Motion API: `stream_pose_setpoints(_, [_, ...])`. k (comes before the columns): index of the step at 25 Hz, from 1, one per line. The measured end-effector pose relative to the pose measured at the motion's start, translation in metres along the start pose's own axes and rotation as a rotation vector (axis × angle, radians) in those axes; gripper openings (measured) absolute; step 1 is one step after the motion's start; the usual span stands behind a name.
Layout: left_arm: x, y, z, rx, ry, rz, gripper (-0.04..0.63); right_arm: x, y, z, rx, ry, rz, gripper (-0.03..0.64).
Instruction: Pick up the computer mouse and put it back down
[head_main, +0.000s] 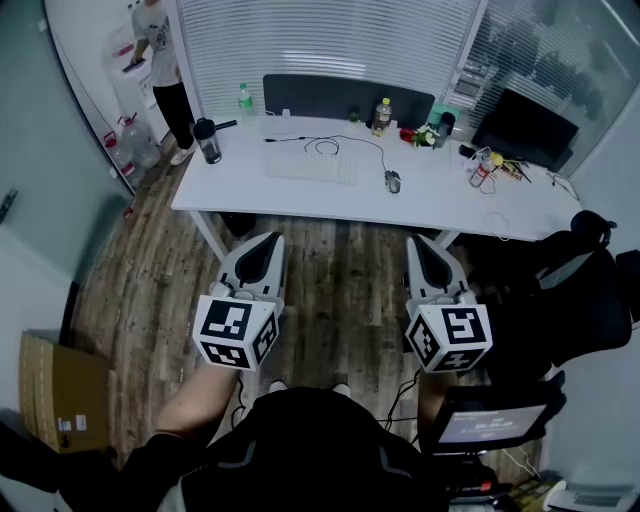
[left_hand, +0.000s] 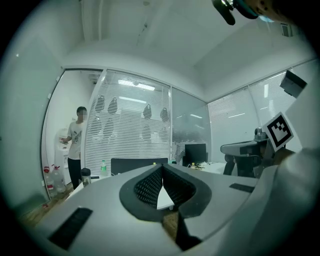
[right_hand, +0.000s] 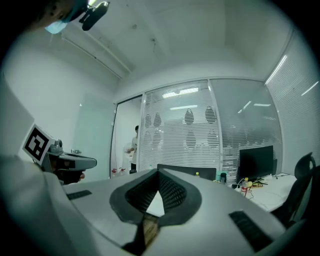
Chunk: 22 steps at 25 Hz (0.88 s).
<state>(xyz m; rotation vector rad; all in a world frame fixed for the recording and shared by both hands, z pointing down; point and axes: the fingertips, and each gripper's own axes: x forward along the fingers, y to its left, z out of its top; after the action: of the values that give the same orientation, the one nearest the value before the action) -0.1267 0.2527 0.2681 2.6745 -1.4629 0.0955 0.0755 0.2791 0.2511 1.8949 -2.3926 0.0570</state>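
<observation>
left hand-held gripper (head_main: 262, 246) and right hand-held gripper (head_main: 424, 246) both pressed together, empty, carried level and well short of the bench (head_main: 300, 196). The mouse (head_main: 393, 181) is untouched, so the approach is likely pending.

We look down on a brown wood-plank floor (head_main: 340, 280) with a long white rectangular surface (head_main: 240, 185) standing across it. A dark grey partition panel (head_main: 320, 92) runs along its far edge. Behind that, white slatted blinds (head_main: 330, 40) cover a glass wall. A black office chair (head_main: 580, 300) sits at our right, and a brown cardboard box (head_main: 60, 395) by the left wall. Overhead we see a plain white ceiling (right_hand: 200, 40).
</observation>
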Motion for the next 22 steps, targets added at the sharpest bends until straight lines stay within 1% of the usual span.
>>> stream_pose_setpoints(3, [-0.0026, -0.0002, -0.0001, -0.005, -0.002, 0.005, 0.029, -0.0020, 0.0016, 0.0001, 0.005, -0.006, 0.006, 0.000])
stream_pose_setpoints(6, [-0.0038, 0.0003, -0.0012, 0.010, 0.005, 0.009, 0.029, -0.0029, 0.0033, -0.0005, 0.007, -0.005, 0.007, 0.000])
stream_pose_setpoints(10, [-0.0027, 0.0024, 0.0008, 0.008, -0.013, 0.007, 0.031, -0.0020, 0.0017, 0.0016, 0.013, -0.016, 0.005, 0.000])
stream_pose_setpoints(14, [-0.0018, -0.0002, -0.0008, 0.025, -0.016, 0.000, 0.032, -0.0028, 0.0012, 0.0002, 0.009, -0.022, 0.006, 0.002])
stream_pose_setpoints(16, [-0.0019, 0.0006, -0.0008, 0.027, -0.019, 0.014, 0.037, -0.0029, 0.0025, 0.0001, 0.006, -0.025, 0.018, 0.033])
stream_pose_setpoints(17, [-0.0021, 0.0007, -0.0007, 0.028, -0.021, 0.019, 0.057, -0.0030, 0.0032, -0.0003, 0.005, -0.023, 0.024, 0.043])
stream_pose_setpoints(18, [-0.0021, 0.0000, -0.0010, 0.030, -0.020, 0.018, 0.106, -0.0031, 0.0035, -0.0011, 0.004, -0.020, 0.029, 0.058])
stream_pose_setpoints(19, [-0.0017, -0.0013, -0.0016, 0.032, -0.016, 0.011, 0.158, -0.0033, 0.0033, -0.0020, 0.004, -0.015, 0.032, 0.098])
stream_pose_setpoints(20, [-0.0009, -0.0028, -0.0021, 0.035, -0.012, 0.003, 0.195, -0.0033, 0.0027, -0.0028, 0.005, -0.012, 0.035, 0.144])
stream_pose_setpoints(21, [-0.0002, -0.0039, -0.0025, 0.035, -0.010, -0.005, 0.229, -0.0034, 0.0016, -0.0035, 0.007, -0.010, 0.036, 0.171])
stream_pose_setpoints(22, [0.0003, -0.0045, -0.0027, 0.035, -0.010, -0.011, 0.261, -0.0038, 0.0003, -0.0039, 0.009, -0.009, 0.034, 0.181])
